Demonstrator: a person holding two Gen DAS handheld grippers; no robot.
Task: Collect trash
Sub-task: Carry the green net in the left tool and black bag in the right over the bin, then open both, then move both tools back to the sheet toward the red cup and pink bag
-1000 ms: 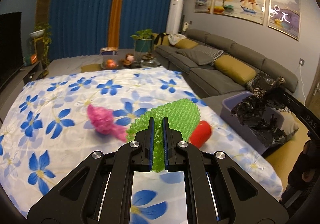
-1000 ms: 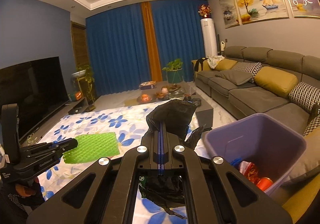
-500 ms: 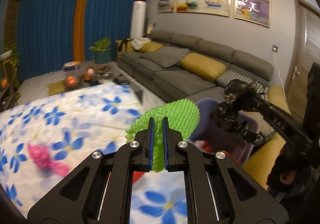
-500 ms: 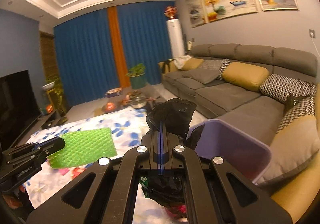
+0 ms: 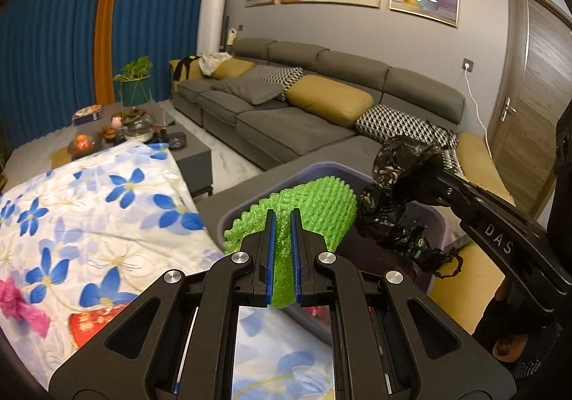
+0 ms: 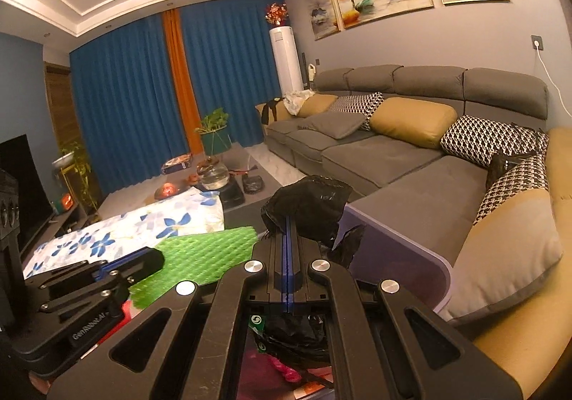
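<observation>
Left gripper: fingers pinching one green foam mesh sheet, held over the bin.
Right gripper: fingers pressed together on one crumpled black plastic bag, over the same bin.
Lavender plastic bin: beside the grey sofa; red and pink scraps inside.
Flower-print cloth: one pink wrapper, one red item.

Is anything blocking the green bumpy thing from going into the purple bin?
Nothing visible blocks it. The left gripper holds the green foam net right over the purple bin. The black plastic bag in the right gripper hangs beside it over the same opening, not underneath.
</observation>
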